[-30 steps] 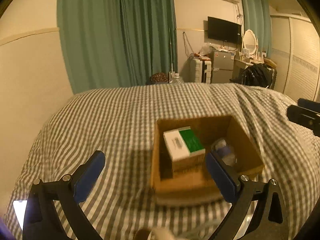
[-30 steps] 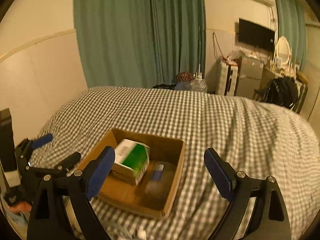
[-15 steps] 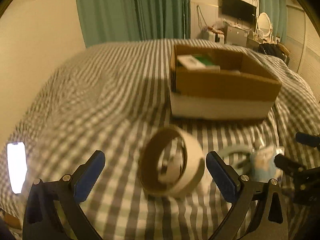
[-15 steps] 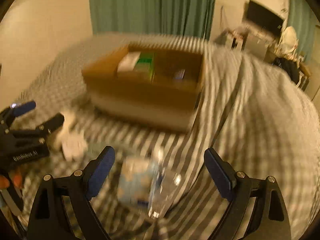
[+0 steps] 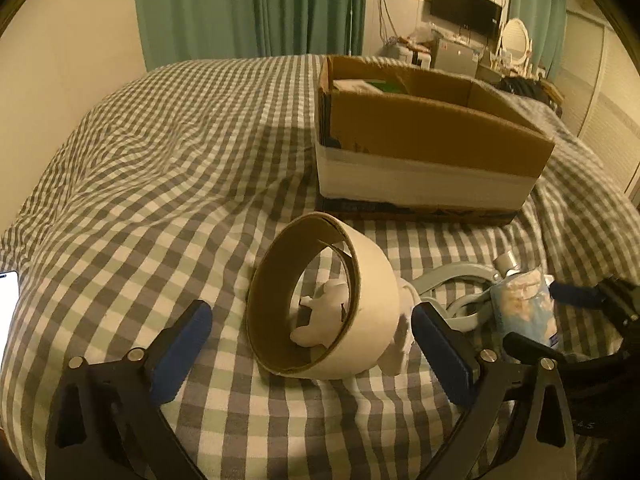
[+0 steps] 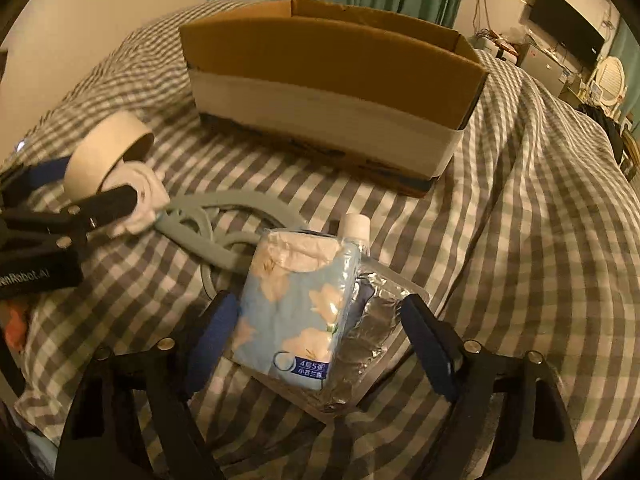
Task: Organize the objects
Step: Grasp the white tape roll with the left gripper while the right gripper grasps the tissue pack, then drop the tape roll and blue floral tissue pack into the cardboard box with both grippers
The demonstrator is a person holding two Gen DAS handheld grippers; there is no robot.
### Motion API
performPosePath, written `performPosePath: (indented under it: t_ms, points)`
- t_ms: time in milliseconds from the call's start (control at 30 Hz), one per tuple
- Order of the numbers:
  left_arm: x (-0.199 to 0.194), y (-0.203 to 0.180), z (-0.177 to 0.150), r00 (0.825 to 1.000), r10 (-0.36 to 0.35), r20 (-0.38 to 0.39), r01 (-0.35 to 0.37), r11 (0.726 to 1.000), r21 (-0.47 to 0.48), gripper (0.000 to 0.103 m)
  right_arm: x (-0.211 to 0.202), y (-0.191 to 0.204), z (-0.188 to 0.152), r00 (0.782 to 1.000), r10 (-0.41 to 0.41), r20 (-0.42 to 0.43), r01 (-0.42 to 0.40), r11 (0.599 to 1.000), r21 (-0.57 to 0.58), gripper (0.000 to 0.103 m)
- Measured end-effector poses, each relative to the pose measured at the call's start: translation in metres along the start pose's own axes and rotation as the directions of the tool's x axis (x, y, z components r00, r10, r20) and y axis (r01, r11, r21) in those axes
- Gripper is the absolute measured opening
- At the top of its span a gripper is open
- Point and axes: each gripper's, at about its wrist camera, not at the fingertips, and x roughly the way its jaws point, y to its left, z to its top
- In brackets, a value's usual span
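Bed (image 5: pixel 160 168): gingham cover, rumpled.
Box (image 5: pixel 424 148): open brown cardboard, white band around its base, on the bed.
Tape roll (image 5: pixel 344 304): cream, on edge, between the wide-open, empty left gripper (image 5: pixel 312 344) fingers.
Tissue pack (image 6: pixel 296 308): blue, floral, leaning on a foil pouch (image 6: pixel 376 320); the right gripper (image 6: pixel 320 344) gapes around both, holding nothing.

I can only see the tops of the things inside the cardboard box (image 5: pixel 424 128). The tissue pack (image 6: pixel 296 308) hides most of the silver pouch (image 6: pixel 376 320). The white toy (image 5: pixel 320 312) sits half hidden behind the tape roll (image 5: pixel 324 304).
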Motion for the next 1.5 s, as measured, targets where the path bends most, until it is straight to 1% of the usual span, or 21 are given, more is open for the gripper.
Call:
performPosePath:
  t_ms: [33,67,100,133,167,233,267,300,367,433,567,733,867,967,1100,1167,1300,1333,1367,1467,1500]
  points:
    - [-0.002,0.001,0.001,1.0,-0.005,0.003,0.005,1.0,-0.005,0.096,0.0,0.001,-0.001,1.0,0.004,-0.001,-0.004,1.0,-0.011,0.076]
    - [-0.003,0.003,0.001,1.0,-0.01,0.006,0.01,1.0,-0.012,0.094,0.0,0.002,-0.001,1.0,0.012,-0.002,-0.012,1.0,-0.015,0.065]
    - [-0.005,0.004,0.001,1.0,-0.018,0.007,0.018,1.0,-0.017,0.086,0.0,0.003,-0.002,1.0,0.025,-0.004,-0.025,0.999,-0.023,0.059]
    - [-0.006,0.005,0.001,1.0,-0.029,0.004,0.029,0.999,-0.021,0.078,-0.001,0.003,-0.003,1.0,0.023,-0.002,-0.023,0.999,-0.024,0.058]
    - [-0.007,0.005,0.0,0.999,-0.044,0.002,0.044,0.999,-0.023,0.073,-0.001,0.002,-0.004,1.0,0.024,0.002,-0.024,0.999,-0.023,0.056]
    - [-0.01,0.004,0.0,0.997,-0.074,-0.004,0.074,0.997,-0.015,0.053,-0.003,0.0,-0.005,0.999,0.034,0.006,-0.034,0.999,-0.017,0.055]
    - [-0.012,0.003,0.0,0.996,-0.084,-0.004,0.084,0.996,-0.009,0.046,-0.005,-0.001,-0.005,0.999,0.036,0.008,-0.036,0.999,-0.014,0.054]
    - [-0.014,0.001,-0.001,0.995,-0.096,-0.004,0.096,0.995,0.0,0.037,-0.006,-0.001,-0.005,0.999,0.037,0.011,-0.037,0.999,-0.012,0.054]
    - [-0.017,-0.005,0.0,0.997,-0.078,-0.003,0.078,0.997,0.016,0.032,-0.009,-0.003,-0.005,0.999,0.039,0.019,-0.039,0.999,-0.008,0.054]
    - [-0.02,-0.007,0.003,0.997,-0.075,0.003,0.075,0.997,0.02,0.024,-0.013,-0.003,-0.005,0.999,0.044,0.031,-0.044,0.999,-0.009,0.054]
    - [-0.03,-0.009,0.009,0.997,-0.078,0.028,0.077,0.996,0.034,0.022,-0.023,-0.002,-0.002,0.997,0.046,0.062,-0.045,0.999,-0.019,0.053]
    - [-0.047,-0.007,0.025,0.995,-0.084,0.06,0.083,0.996,0.014,0.022,-0.04,-0.007,0.002,0.993,0.051,0.111,-0.051,0.999,-0.007,0.052]
    - [-0.066,-0.014,0.046,0.987,-0.105,0.119,0.099,0.994,0.055,0.022,-0.051,-0.009,0.013,0.986,0.076,0.147,-0.078,0.997,0.007,0.051]
    - [-0.075,-0.021,0.068,0.98,-0.121,0.156,0.108,0.99,0.086,0.022,-0.067,-0.013,0.029,0.977,0.096,0.192,-0.1,0.995,0.011,0.051]
    - [-0.085,-0.03,0.106,0.966,-0.144,0.214,0.119,0.985,0.126,0.022,-0.096,-0.023,0.058,0.955,0.084,0.283,-0.088,0.996,0.002,0.051]
    - [-0.089,-0.033,0.133,0.956,-0.17,0.241,0.139,0.98,0.141,0.022,-0.108,-0.029,0.073,0.945,0.072,0.32,-0.076,0.997,0.0,0.051]
    - [-0.092,-0.045,0.179,0.935,-0.192,0.299,0.143,0.973,0.18,0.022,-0.137,-0.045,0.111,0.91,0.044,0.413,-0.049,0.999,0.0,0.051]
    - [-0.086,-0.048,0.191,0.934,-0.202,0.295,0.152,0.971,0.184,0.022,-0.142,-0.049,0.124,0.9,0.034,0.434,-0.037,0.999,-0.001,0.051]
    - [-0.078,-0.05,0.201,0.937,-0.212,0.278,0.163,0.968,0.192,0.022,-0.146,-0.054,0.136,0.892,0.023,0.452,-0.028,1.0,0.005,0.051]
    - [-0.049,-0.06,0.216,0.953,-0.188,0.237,0.138,0.968,0.211,0.022,-0.144,-0.061,0.164,0.886,0.019,0.463,-0.026,1.0,0.009,0.051]
    - [-0.04,-0.063,0.218,0.957,-0.182,0.225,0.133,0.968,0.214,0.022,-0.139,-0.063,0.175,0.89,0.023,0.456,-0.028,1.0,0.005,0.051]
